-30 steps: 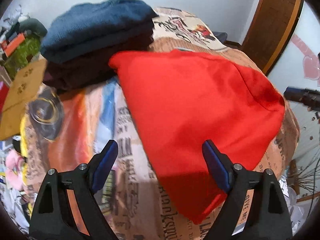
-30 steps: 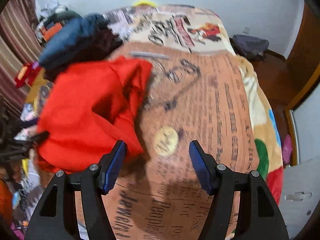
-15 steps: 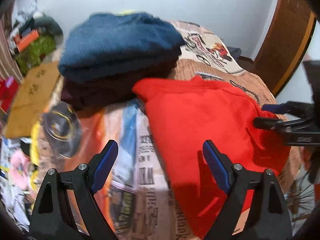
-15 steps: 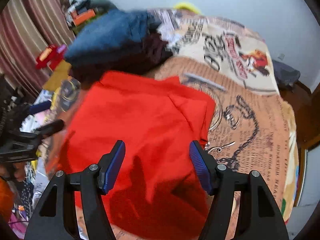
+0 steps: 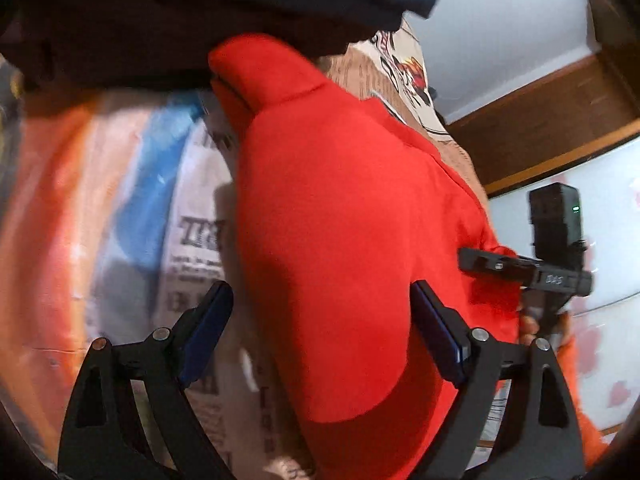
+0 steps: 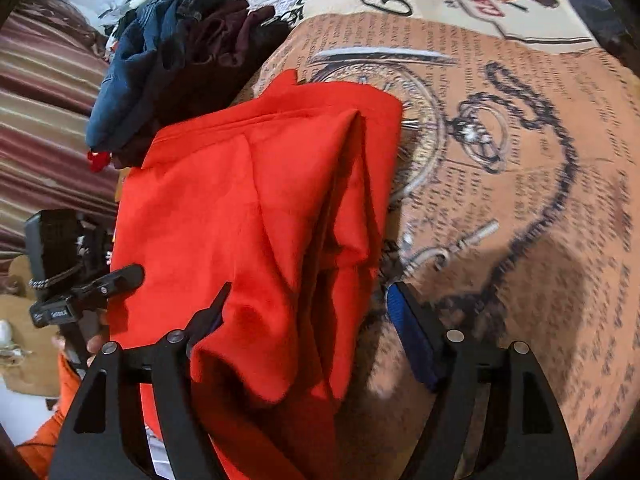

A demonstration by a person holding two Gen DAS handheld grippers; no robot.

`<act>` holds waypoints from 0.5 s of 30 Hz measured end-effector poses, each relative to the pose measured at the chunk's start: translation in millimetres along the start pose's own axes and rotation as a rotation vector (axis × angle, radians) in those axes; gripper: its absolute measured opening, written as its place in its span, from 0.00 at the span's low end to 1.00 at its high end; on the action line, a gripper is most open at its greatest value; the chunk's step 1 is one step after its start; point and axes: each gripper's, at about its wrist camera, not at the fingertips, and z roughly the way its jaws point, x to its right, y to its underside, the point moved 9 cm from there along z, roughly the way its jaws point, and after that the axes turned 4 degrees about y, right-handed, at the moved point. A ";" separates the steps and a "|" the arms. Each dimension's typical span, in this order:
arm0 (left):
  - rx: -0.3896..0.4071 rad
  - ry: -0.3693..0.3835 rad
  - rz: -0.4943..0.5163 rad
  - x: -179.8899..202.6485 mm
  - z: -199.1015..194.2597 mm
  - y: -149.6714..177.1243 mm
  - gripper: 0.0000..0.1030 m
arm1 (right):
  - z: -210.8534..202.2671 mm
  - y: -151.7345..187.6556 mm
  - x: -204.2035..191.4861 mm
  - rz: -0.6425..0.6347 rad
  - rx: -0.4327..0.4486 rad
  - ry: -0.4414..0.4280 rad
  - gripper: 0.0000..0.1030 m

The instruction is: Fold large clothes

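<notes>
A folded red garment (image 5: 344, 216) lies on the printed bedspread (image 5: 192, 208); it also shows in the right wrist view (image 6: 256, 208). My left gripper (image 5: 320, 328) is open, low at the garment's near left edge, with cloth between its jaws. My right gripper (image 6: 308, 320) is open at the opposite edge, its left finger (image 6: 212, 312) against the red cloth. Each gripper shows in the other's view: the right one (image 5: 520, 270) and the left one (image 6: 100, 284) both touch the garment's sides.
A stack of folded clothes, blue (image 6: 140, 60) over dark maroon (image 6: 224, 36), sits just beyond the red garment and fills the top of the left wrist view (image 5: 200, 8). Wooden door trim (image 5: 560, 120) is to the right. Striped curtains (image 6: 44, 120) hang left of the bed.
Both grippers have dropped down and moved in to the red garment from opposite sides. The folded stack now looms much closer in the left view. Both stay open.
</notes>
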 end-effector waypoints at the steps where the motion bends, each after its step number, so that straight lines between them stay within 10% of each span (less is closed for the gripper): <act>1: -0.009 0.020 -0.014 -1.0 3.7 -0.6 0.88 | 6.4 -2.5 -3.3 -0.005 -0.012 -0.016 0.71; 9: -0.013 0.067 -0.022 4.4 17.1 -9.2 0.88 | 31.7 -22.2 -16.5 0.035 -0.009 -0.128 0.71; 15: -0.009 0.130 -0.029 12.1 14.2 -0.6 0.56 | 31.0 -12.9 -18.2 0.110 -0.012 -0.212 0.39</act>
